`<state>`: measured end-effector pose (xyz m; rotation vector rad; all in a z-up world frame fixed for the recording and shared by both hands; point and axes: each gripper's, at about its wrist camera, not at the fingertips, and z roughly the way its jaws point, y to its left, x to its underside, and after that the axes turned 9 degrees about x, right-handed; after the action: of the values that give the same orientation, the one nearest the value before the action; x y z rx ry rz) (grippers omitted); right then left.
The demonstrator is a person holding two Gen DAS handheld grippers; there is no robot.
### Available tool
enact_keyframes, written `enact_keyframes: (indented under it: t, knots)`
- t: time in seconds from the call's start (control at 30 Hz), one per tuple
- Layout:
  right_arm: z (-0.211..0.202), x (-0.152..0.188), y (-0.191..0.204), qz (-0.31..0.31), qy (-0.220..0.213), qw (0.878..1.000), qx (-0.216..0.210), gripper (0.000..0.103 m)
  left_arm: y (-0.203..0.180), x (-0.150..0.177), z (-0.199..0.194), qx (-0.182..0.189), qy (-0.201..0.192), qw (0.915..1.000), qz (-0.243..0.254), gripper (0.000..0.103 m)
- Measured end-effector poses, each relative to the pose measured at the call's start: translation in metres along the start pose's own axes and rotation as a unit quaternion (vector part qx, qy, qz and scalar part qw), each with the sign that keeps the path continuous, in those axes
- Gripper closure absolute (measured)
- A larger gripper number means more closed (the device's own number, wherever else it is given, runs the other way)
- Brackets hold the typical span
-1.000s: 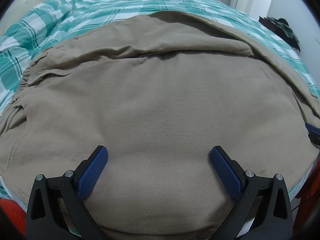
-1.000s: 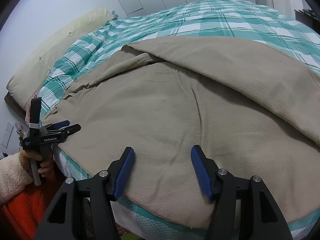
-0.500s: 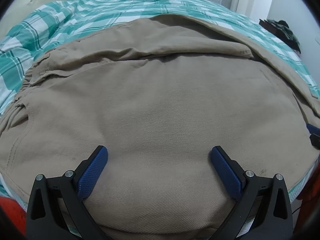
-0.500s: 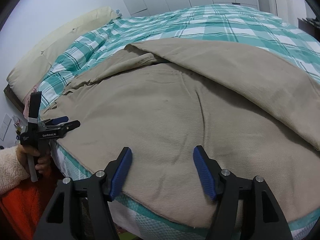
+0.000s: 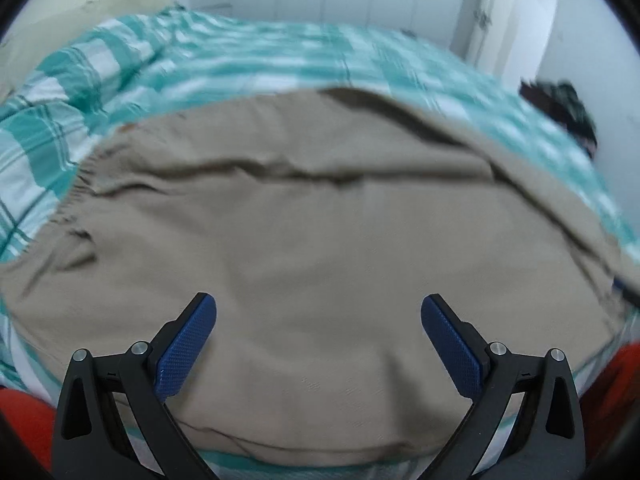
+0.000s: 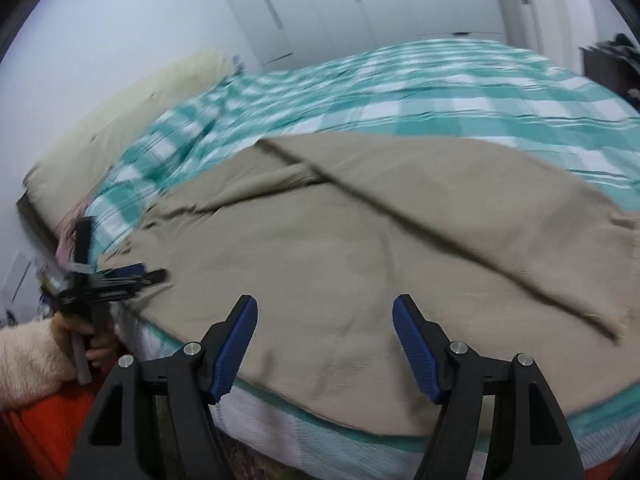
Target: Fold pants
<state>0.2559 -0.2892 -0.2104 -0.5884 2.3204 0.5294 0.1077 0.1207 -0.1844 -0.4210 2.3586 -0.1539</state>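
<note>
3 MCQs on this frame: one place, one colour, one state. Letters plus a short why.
1. Where do the pants lie?
A. on the bed
B. on the floor
C. on a chair

2. What colour is the bedspread?
A. red stripes
B. teal and white check
C. plain grey

3. What is between the left gripper's fingers?
A. a pinched hem
B. a pillow
C. nothing gripped

Answers: A, the tan fabric spreads over the bed; B, the check shows beyond the pants; C, the pads stand wide apart, clear of the cloth.
</note>
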Motion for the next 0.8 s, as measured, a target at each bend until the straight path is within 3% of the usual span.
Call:
enact_keyframes:
  t: [0.1,0.17,0.27,0.33,0.43,0.57,0.6,0.63,0.67,0.73,0.8]
  knots:
    - [0.011,0.007,-0.024,0.049,0.047,0.997,0.031,0.034,0.018,0.000,0.015,-0.015,0.028,0.9991,-0.029,0.001]
    - [0.011,0.011,-0.044,0.108,0.049,0.993,0.012,0.038,0.031,0.009,0.032,-0.030,0.060,0.9966,-0.047,0.001]
    - [0.004,0.011,-0.063,0.174,0.035,0.984,0.001,0.038,0.015,0.012,0.038,-0.059,0.061,0.9964,-0.003,0.001]
    - [0.004,0.011,-0.076,0.223,0.028,0.974,-0.004,0.038,0.010,0.014,0.039,-0.055,0.059,0.9967,0.006,0.001]
    - [0.013,0.005,-0.103,0.332,0.034,0.942,-0.015,0.038,0.010,0.016,0.041,-0.056,0.057,0.9968,0.005,0.001]
    - [0.027,-0.001,-0.136,0.492,0.015,0.870,0.032,0.040,0.011,0.013,0.041,-0.053,0.060,0.9968,0.008,0.001]
    - [0.029,-0.002,-0.141,0.513,0.013,0.857,0.048,0.043,0.013,0.013,0.040,-0.052,0.061,0.9967,0.008,0.001]
    - [0.032,-0.003,-0.144,0.526,0.012,0.848,0.066,0.053,0.013,0.012,0.040,-0.053,0.064,0.9965,0.008,0.001]
    - [0.037,-0.006,-0.147,0.524,0.017,0.846,0.092,0.073,0.012,0.010,0.039,-0.055,0.072,0.9959,0.005,0.001]
    - [0.038,-0.015,-0.148,0.492,0.022,0.860,0.133,0.099,0.012,0.001,0.031,-0.032,0.076,0.9965,-0.013,0.001]
    - [0.029,-0.024,-0.146,0.469,0.002,0.875,0.117,0.099,0.013,-0.014,0.020,0.016,0.057,0.9974,-0.041,0.001]
